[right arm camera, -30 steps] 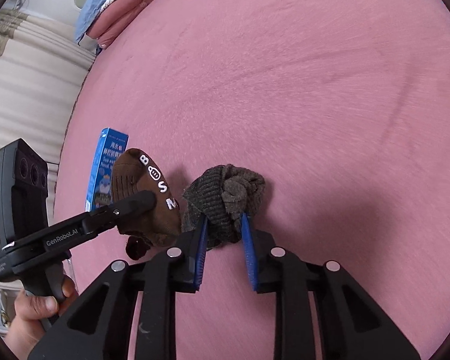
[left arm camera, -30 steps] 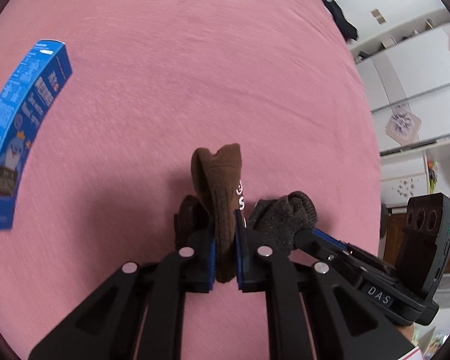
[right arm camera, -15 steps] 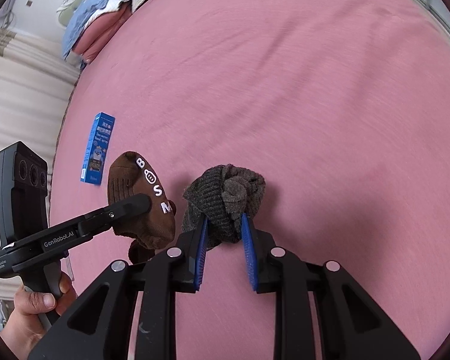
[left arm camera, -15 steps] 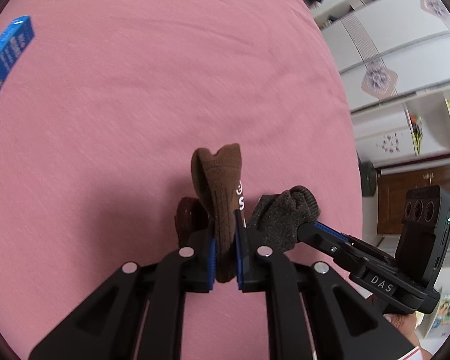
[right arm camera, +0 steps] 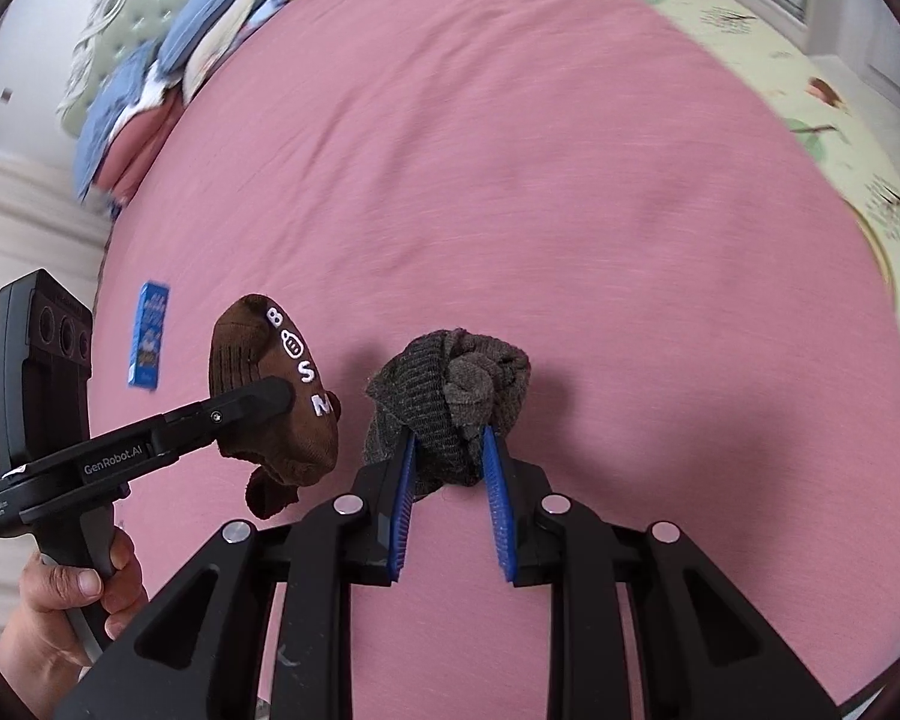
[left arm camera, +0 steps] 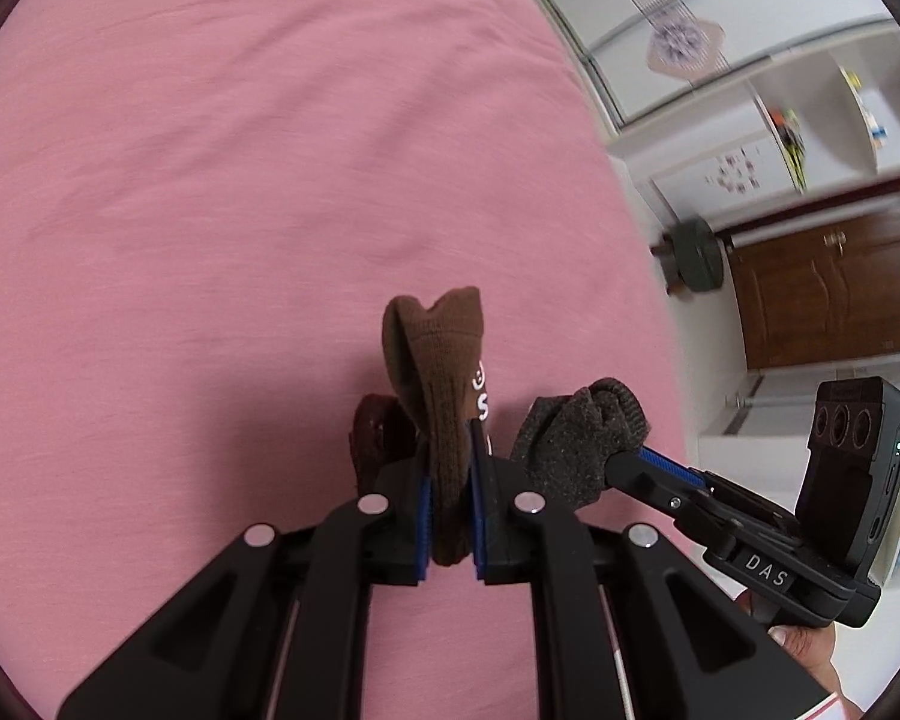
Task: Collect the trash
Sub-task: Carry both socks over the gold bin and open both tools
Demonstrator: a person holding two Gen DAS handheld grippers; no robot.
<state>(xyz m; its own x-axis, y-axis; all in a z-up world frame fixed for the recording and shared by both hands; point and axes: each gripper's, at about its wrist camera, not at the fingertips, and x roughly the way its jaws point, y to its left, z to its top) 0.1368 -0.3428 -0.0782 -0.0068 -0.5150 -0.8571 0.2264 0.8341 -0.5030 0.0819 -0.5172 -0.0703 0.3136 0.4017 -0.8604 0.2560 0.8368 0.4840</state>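
**Carry phase: both grippers loaded, drop-off not in view**

Left wrist view: The left gripper (left arm camera: pixel 450 480) has its jaws drawn narrow on a brown knitted sock with white lettering (left arm camera: pixel 441 384), which stands upright between the blue pads. The right gripper (left arm camera: pixel 624 468) sits just beside it, clamped on a dark grey knitted sock bundle (left arm camera: pixel 576 438). Both items hang above the pink bedspread (left arm camera: pixel 240 180).

Right wrist view: The right gripper (right arm camera: pixel 447 468) pinches the grey bundle (right arm camera: pixel 450 396) at its lower part. The blue rectangular carton (right arm camera: pixel 149 336) lies flat on the bedspread (right arm camera: pixel 510 180), well apart, uncollected.

Judged step: transport of both items. No bin is visible. The next move calls for locating a receptacle, keeping both grips firm, then releasing over it.
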